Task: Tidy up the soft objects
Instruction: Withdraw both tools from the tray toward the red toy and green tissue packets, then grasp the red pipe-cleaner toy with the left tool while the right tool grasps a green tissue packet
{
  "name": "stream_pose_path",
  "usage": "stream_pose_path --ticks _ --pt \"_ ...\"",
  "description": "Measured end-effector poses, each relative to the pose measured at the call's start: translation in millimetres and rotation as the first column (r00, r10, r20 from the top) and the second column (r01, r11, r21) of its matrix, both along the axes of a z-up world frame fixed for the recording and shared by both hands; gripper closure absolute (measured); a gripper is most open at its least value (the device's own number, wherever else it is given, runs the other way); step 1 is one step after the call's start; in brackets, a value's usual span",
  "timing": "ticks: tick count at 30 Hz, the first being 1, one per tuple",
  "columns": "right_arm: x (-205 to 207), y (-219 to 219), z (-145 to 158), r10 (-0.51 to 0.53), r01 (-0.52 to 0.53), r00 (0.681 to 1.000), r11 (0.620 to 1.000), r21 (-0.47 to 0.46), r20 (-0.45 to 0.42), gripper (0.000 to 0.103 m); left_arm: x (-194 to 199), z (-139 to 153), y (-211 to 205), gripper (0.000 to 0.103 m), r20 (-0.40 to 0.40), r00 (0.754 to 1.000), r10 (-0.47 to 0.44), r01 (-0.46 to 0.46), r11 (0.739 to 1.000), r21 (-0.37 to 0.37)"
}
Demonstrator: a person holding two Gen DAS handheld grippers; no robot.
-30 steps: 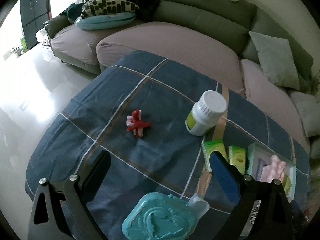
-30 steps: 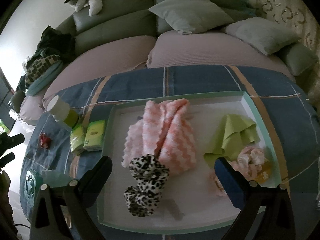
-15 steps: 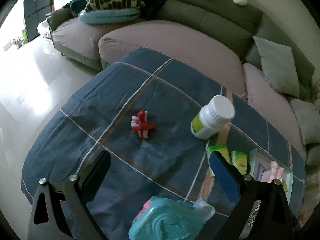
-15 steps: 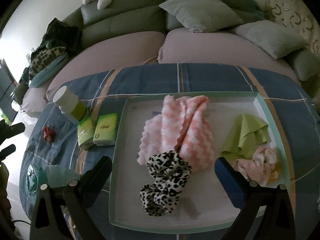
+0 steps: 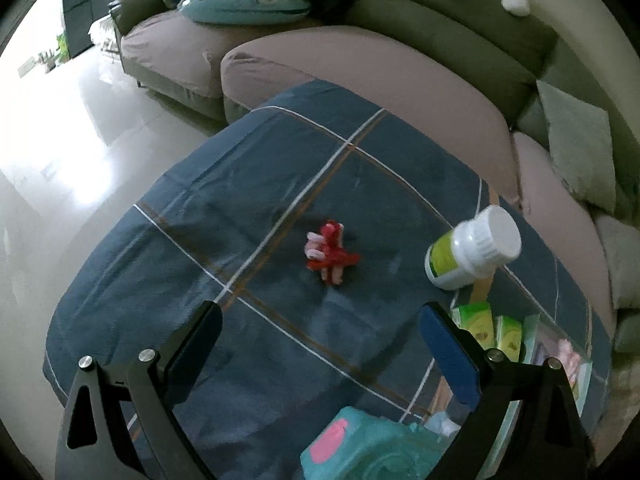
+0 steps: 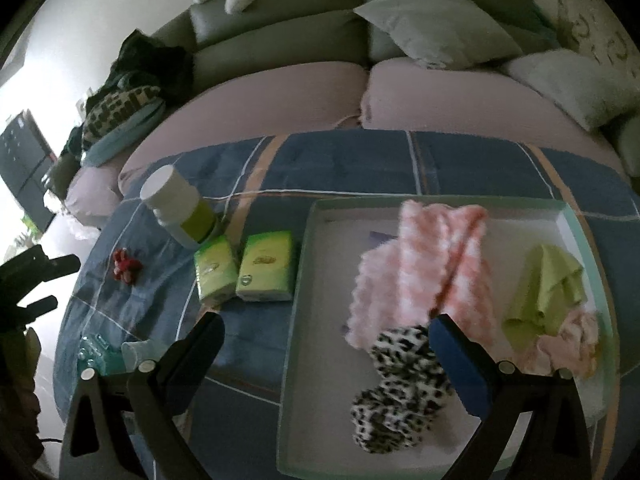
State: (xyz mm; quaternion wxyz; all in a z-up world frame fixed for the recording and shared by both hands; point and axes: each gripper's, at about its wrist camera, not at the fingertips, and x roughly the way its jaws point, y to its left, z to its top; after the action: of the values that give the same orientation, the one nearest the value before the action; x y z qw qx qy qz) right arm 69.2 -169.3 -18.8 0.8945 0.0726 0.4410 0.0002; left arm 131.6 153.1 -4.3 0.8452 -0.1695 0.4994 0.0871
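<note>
In the left wrist view, the left tongs are spread wide with nothing between them, held above a worktop covered in blue plaid cloth. A small red and pink soft toy lies on the cloth at about twelve o'clock from the tongs, well apart from both fingers. A white-capped bottle with a green label stands at two o'clock from the toy, and two green tissue packs sit just beyond the right finger at three o'clock. A teal case lies at six o'clock, near the bottom edge. In the right wrist view, the right tongs are likewise open and empty, held over the left edge of a shallow pale tray. Inside the tray, a pink and white fluffy cloth lies near the middle, a leopard-print scrunchie touches its near end at six o'clock, and a green cloth rests at three o'clock beside a pale pink bundle. The red toy sits on the cloth at nine o'clock from the tray, left of the bottle and the tissue packs.
</note>
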Motion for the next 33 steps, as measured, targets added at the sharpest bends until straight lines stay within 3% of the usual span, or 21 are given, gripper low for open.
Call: stream_pose_path --ticks 5,13,19,26,33 --pt "10.1 14.8 2.4 0.046 -0.046 0.999 0.999 -0.016 0.017 0.003 10.6 -2.6 11.6 0.004 0.004 1.0 0.025 -0.025 0.999 -0.049" --pt "34.5 28.7 0.3 0.08 -0.08 0.997 0.996 -0.044 -0.012 0.025 38.8 -7.5 9.1 0.004 -0.034 0.996 -0.081 0.081 0.997 0.006" --pt "59.7 48.7 -4.7 0.141 -0.143 0.989 0.989 -0.035 -0.054 0.036 59.8 -25.4 29.1 0.004 -0.074 0.992 -0.105 0.102 0.994 -0.038" --pt "83.4 62.8 -18.7 0.148 -0.159 0.982 0.983 -0.093 -0.119 0.037 76.7 -38.3 30.6 0.004 -0.088 0.985 -0.149 0.146 0.989 -0.037" --pt "96.2 56.8 -33.5 0.122 -0.139 0.977 0.986 -0.089 -0.173 0.042 88.1 -52.3 19.8 0.005 -0.106 0.976 -0.19 0.187 0.982 -0.04"
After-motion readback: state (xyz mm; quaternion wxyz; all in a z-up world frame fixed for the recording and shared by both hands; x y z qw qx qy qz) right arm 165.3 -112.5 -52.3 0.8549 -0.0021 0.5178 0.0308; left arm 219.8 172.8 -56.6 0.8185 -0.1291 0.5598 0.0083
